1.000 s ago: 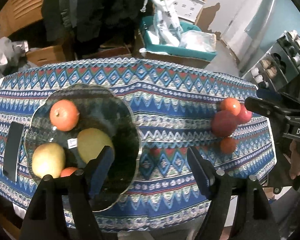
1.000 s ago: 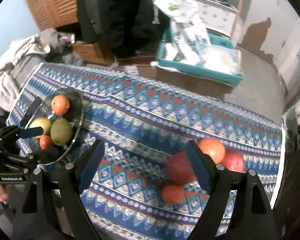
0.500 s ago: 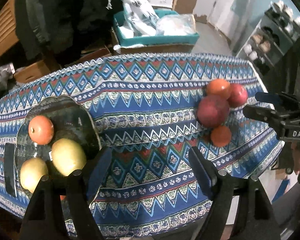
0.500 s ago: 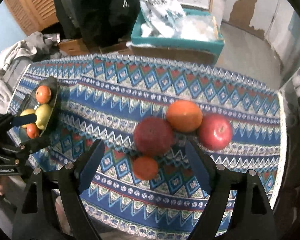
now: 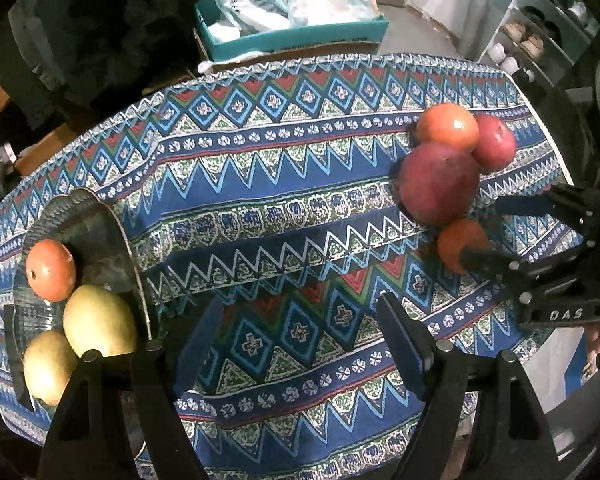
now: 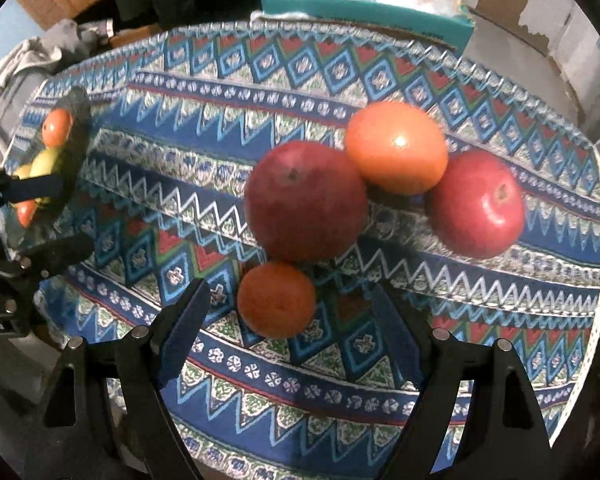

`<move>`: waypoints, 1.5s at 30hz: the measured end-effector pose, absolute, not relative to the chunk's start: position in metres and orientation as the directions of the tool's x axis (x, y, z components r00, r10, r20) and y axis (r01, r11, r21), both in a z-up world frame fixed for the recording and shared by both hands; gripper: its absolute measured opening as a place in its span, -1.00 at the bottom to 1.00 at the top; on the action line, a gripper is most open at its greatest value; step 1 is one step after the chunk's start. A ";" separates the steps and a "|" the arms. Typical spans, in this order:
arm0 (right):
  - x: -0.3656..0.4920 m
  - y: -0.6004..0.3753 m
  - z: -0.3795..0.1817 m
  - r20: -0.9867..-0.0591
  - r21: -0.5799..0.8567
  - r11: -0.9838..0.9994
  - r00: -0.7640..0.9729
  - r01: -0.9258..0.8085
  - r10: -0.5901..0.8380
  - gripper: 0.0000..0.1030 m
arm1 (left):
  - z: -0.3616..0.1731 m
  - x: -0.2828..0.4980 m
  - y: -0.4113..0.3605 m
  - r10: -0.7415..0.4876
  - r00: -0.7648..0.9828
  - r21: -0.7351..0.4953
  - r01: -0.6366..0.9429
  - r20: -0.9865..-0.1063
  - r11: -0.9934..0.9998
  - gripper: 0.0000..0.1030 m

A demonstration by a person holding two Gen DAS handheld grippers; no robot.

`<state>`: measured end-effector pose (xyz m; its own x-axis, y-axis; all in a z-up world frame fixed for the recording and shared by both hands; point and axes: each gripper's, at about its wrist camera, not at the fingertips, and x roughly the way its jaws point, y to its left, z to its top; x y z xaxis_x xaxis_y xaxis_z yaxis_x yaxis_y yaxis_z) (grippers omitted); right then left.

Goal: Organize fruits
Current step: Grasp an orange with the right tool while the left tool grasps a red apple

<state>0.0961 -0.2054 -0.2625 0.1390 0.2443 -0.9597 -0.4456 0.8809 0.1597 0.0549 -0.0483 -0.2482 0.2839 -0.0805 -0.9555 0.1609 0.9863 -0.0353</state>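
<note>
A glass plate (image 5: 84, 216) at the table's left holds an orange (image 5: 50, 269), a green-yellow mango (image 5: 98, 326) and a yellow pear (image 5: 46, 364). On the cloth at the right lie a small tangerine (image 6: 276, 299), a dark red pomegranate (image 6: 305, 200), a large orange (image 6: 396, 148) and a red apple (image 6: 476, 204). My right gripper (image 6: 296, 320) is open, its jaws on either side of the small tangerine, not touching it. It also shows in the left wrist view (image 5: 496, 236). My left gripper (image 5: 300, 340) is open and empty over the cloth's middle front.
A patterned blue tablecloth (image 5: 284, 184) covers the table. Behind the table stands a teal crate (image 5: 292, 36) with plastic bags. Grey clothes (image 6: 16, 64) lie at the far left. Shelves (image 5: 548, 36) stand at the right.
My right gripper has moved down and closer to the loose fruits, now straddling the small tangerine. My left gripper has moved right, away from the plate, toward the table's middle.
</note>
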 end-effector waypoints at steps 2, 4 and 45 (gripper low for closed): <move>0.097 -0.204 -0.269 -0.962 0.161 0.881 0.127 -0.445 0.240 0.61 | -0.252 0.056 -0.048 -0.081 0.277 -0.037 0.161 -0.957 0.986 0.56; 0.096 -0.202 -0.276 -0.965 0.160 0.879 0.117 -0.450 0.236 0.61 | -0.256 0.058 -0.048 -0.077 0.272 -0.033 0.162 -0.959 0.986 0.56; 0.114 -0.320 -0.248 -0.925 0.239 0.934 0.230 -0.266 0.302 -0.11 | -0.268 0.127 -0.166 -0.218 0.257 -0.145 0.276 -0.941 0.950 0.66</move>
<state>0.1142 -0.3200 -0.2484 0.2299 0.3021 -0.9252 -0.2657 0.9340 0.2390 0.1272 -0.1664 -0.2684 0.2571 -0.2181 -0.9415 0.2757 0.9502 -0.1449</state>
